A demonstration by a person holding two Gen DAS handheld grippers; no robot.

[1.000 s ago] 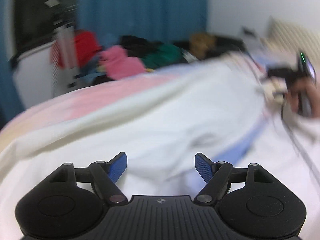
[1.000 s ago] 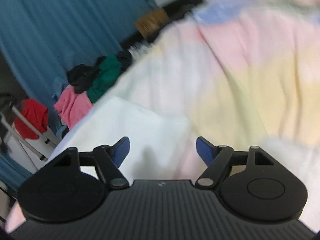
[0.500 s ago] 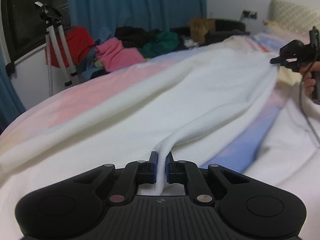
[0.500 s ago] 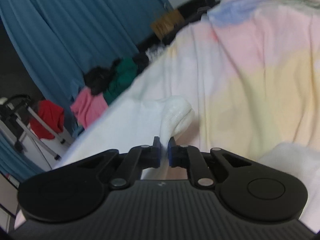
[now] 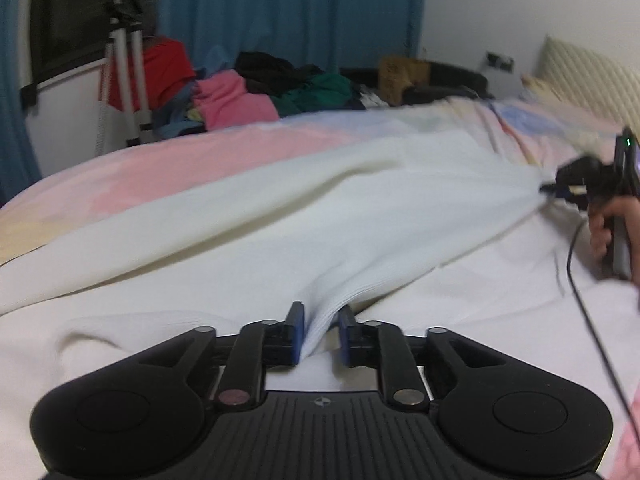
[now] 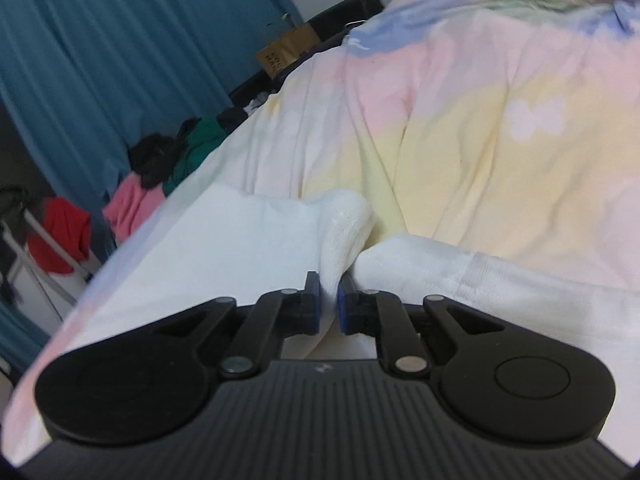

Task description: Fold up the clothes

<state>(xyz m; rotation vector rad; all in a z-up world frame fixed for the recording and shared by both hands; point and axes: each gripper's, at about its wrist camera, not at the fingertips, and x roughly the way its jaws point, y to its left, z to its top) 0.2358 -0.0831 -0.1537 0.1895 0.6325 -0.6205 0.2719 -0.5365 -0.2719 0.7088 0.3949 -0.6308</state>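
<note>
While spread across the pastel bedsheet (image 6: 500, 128), the white knit garment (image 5: 340, 208) hangs soft and stretchy between left gripper (image 5: 319, 332) and right gripper (image 6: 329, 303), each clamped on a bunched ribbed edge; hold hems.

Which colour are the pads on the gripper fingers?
Blue pads; the left wrist view shows them best.

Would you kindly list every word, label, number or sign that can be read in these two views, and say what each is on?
Nothing can be read.
Cardboard box: dark print, too blurred to read.
Left gripper and right gripper: a small round emblem on each body, no letters.
Green light on the right gripper's handle: not text.
</note>
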